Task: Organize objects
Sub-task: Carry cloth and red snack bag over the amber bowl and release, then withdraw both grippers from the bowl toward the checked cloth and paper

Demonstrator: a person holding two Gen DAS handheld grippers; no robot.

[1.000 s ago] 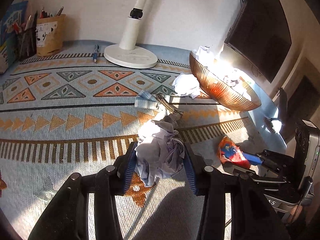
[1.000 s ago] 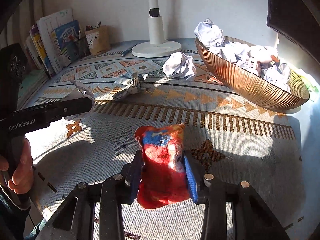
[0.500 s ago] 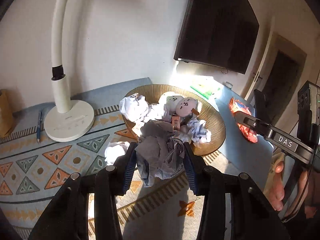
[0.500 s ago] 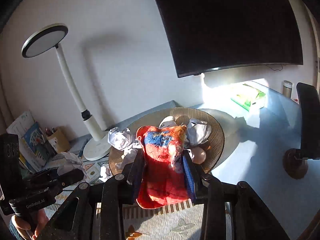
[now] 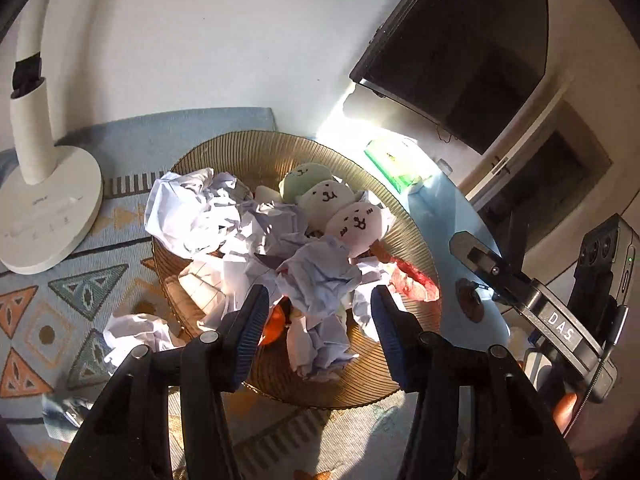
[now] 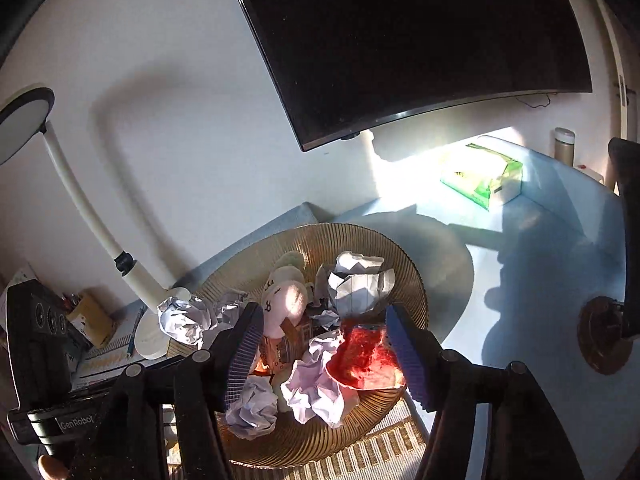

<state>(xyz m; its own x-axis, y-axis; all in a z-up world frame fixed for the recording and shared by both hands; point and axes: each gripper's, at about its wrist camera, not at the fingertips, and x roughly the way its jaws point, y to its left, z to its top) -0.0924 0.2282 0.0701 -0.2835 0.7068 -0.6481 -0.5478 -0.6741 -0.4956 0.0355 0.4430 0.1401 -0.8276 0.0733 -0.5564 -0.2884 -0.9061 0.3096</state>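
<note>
A ribbed amber bowl [image 5: 256,152] [image 6: 344,236] holds crumpled papers and several small plush faces [image 5: 358,224]. My left gripper [image 5: 316,320] is open above the bowl; the grey-white crumpled paper [image 5: 324,280] lies in the bowl between and below its fingers. My right gripper [image 6: 326,354] is open above the bowl's near side; the red and orange wrapper [image 6: 362,358] [image 5: 412,280] lies on the bowl's edge between its fingers. The right gripper's body also shows in the left wrist view at the right, its tip [image 5: 466,242] just visible.
A white lamp base [image 5: 44,216] stands left of the bowl on the patterned mat [image 5: 80,292]. One crumpled paper [image 5: 136,336] lies on the mat beside the bowl. A dark monitor [image 6: 400,40] hangs behind. A green tissue box [image 6: 482,174] sits on the blue table.
Both grippers moved in over the bowl and opened. The crumpled paper and the red wrapper dropped out of them into the bowl.
</note>
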